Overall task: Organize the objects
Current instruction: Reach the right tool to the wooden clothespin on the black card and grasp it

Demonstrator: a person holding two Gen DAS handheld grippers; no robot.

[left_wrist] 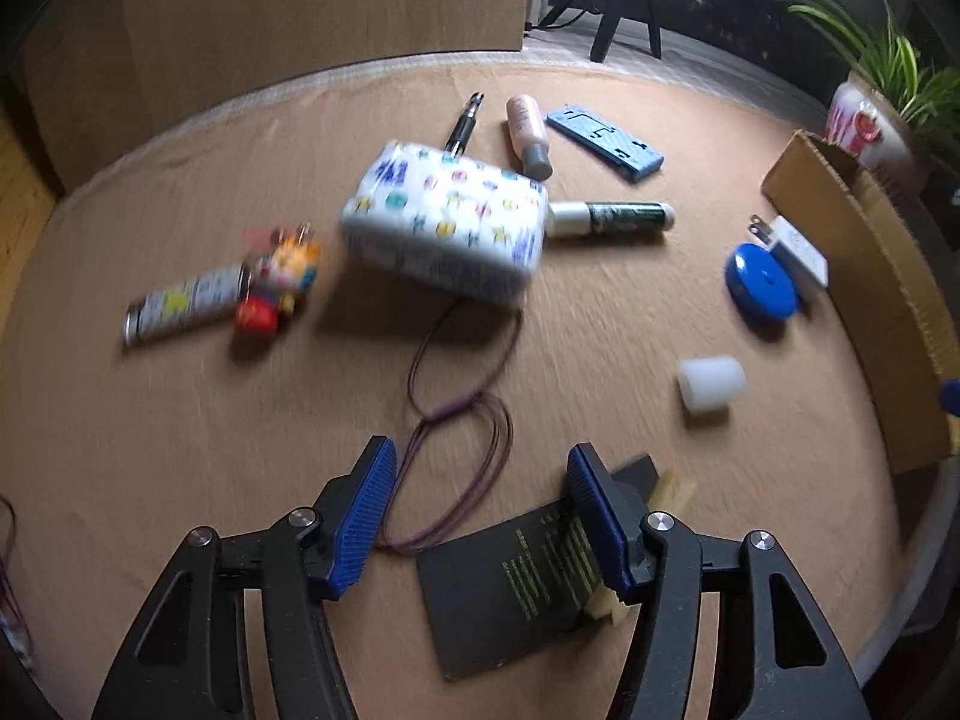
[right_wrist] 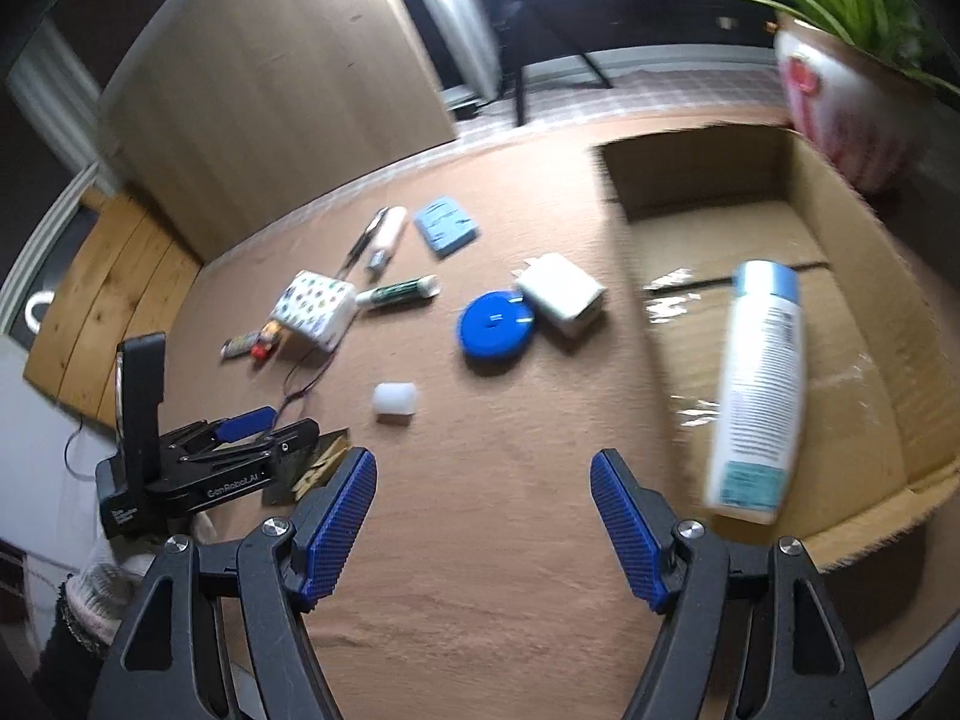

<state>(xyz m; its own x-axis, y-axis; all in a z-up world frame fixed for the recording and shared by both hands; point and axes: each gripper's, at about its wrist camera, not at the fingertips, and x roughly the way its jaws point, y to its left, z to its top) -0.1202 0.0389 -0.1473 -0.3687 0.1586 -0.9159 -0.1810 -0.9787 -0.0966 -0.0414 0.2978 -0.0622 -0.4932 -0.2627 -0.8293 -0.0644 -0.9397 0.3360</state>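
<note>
Left wrist: my left tool [left_wrist: 480, 516] is spread, empty, over the black card [left_wrist: 510, 588], just beside the purple cord [left_wrist: 462, 408].

Right wrist: right tool [right_wrist: 483, 516] is spread, empty; white bottle [right_wrist: 759, 390] lies lengthwise in the cardboard box [right_wrist: 852, 276].

Left gripper [right_wrist: 252, 429] body reads "GenRobot.AI"; black card [left_wrist: 510, 588] yellow print prob. too blurred.
</note>
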